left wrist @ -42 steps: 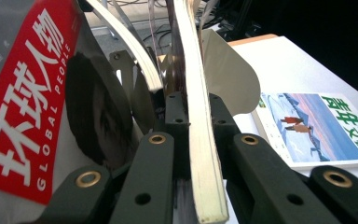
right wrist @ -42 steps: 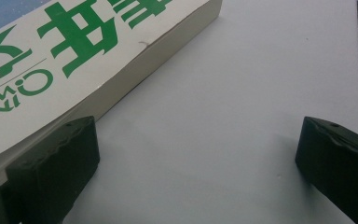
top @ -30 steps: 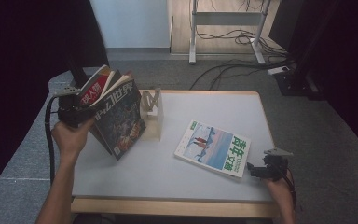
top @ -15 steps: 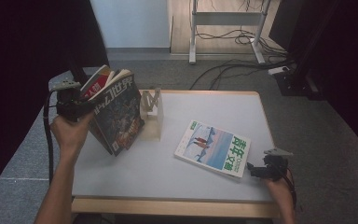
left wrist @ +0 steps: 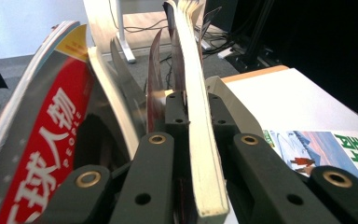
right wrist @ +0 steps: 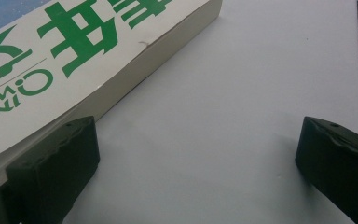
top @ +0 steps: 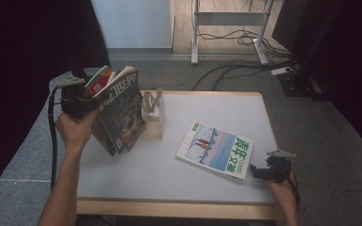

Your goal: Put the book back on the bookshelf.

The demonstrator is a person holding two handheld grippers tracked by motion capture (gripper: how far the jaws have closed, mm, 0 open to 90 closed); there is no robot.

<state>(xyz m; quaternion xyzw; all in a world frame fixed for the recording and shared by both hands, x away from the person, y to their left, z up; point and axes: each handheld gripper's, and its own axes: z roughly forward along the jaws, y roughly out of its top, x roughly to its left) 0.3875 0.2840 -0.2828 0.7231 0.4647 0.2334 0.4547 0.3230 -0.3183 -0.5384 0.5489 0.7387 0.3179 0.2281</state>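
My left gripper [top: 95, 101] hangs above the table's left side, shut on a thick dark-covered magazine [top: 122, 113] that stands nearly upright with its pages fanned. In the left gripper view the jaws [left wrist: 191, 100] pinch its cream page edge [left wrist: 200, 154]. A red-covered magazine [left wrist: 42, 154] leans against the left jaw's outer side, and I cannot tell what holds it. A second magazine with green lettering [top: 217, 150] lies flat right of centre. My right gripper [top: 257, 172] rests open by its near right corner, the jaws [right wrist: 196, 154] empty and the left pad beside the magazine's edge [right wrist: 74, 56].
A pale wooden book stand [top: 153, 113] stands on the white table [top: 169, 183] just right of the held magazines. Cables and a metal desk frame [top: 226, 28] lie on the floor beyond the far edge. Dark curtains hang on both sides.
The left hand has tipped the held magazines slightly more upright and shifted them a little toward the left. The right gripper and the flat magazine have not moved.
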